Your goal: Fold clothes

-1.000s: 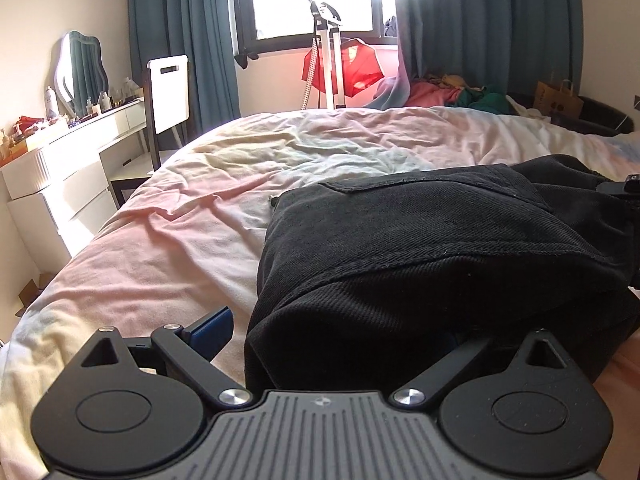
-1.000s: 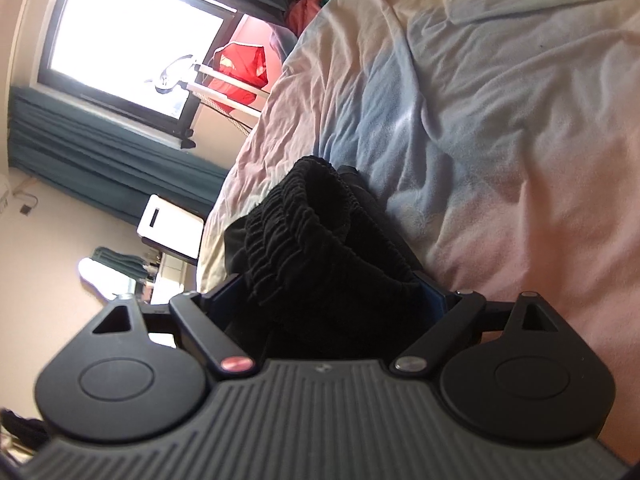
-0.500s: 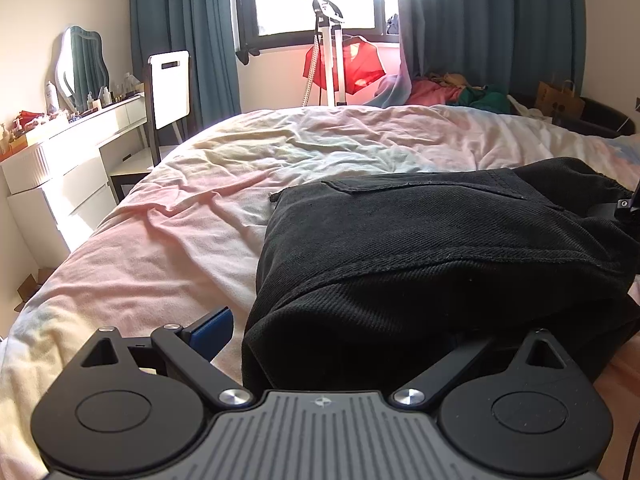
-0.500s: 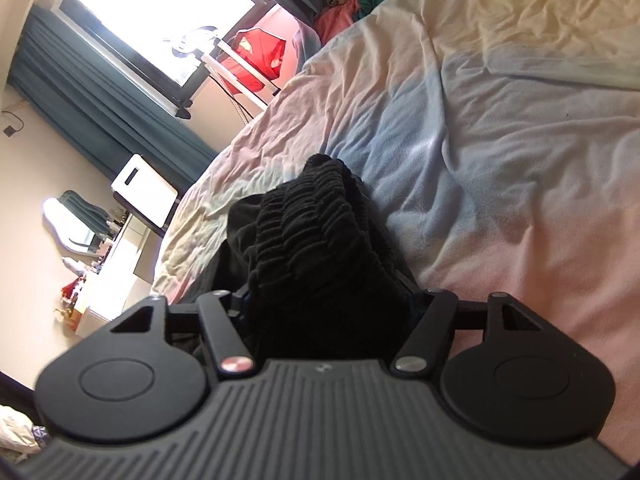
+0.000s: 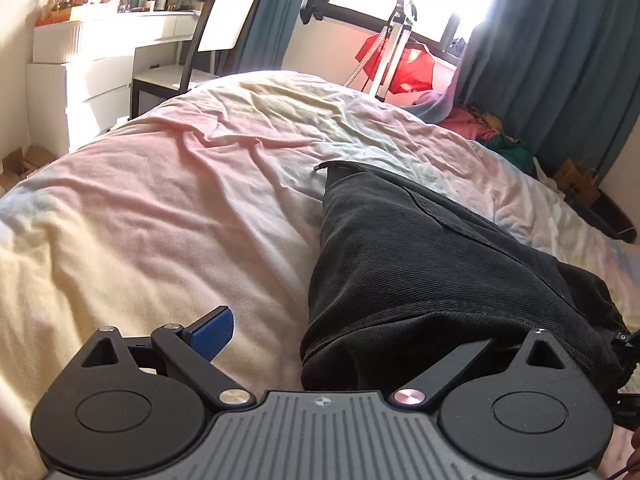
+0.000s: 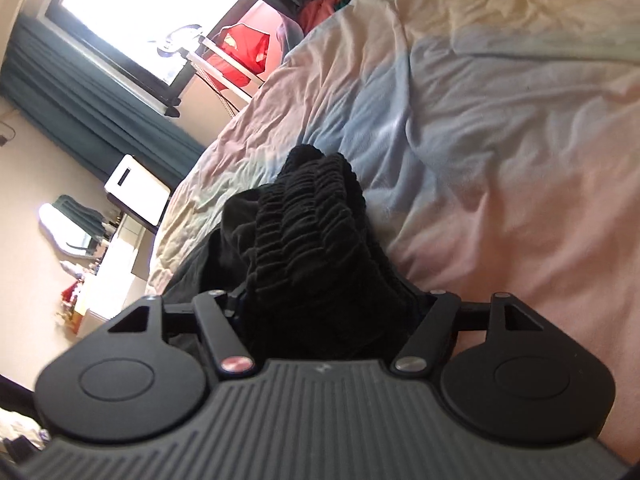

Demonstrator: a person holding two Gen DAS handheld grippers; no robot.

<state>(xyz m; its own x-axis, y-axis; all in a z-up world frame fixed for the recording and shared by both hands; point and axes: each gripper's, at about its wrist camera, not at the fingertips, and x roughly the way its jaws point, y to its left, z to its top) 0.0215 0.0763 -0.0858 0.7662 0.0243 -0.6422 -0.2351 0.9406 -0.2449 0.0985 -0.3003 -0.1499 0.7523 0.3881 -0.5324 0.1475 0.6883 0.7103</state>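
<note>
Just ahead of the left gripper (image 5: pixel 332 336), over its right finger, lies a pair of black trousers (image 5: pixel 420 264) on the pastel bedsheet (image 5: pixel 160 216). The left gripper's jaws stand wide apart; its blue-padded left finger (image 5: pixel 212 332) is bare over the sheet, while the right finger is hidden under the cloth, so I cannot tell whether it grips anything. The garment's long axis runs from near right to a corner farther ahead and to the left. The right gripper (image 6: pixel 332 312) is clamped on the gathered waistband (image 6: pixel 316 216), which bunches up between its fingers and points away from it.
</note>
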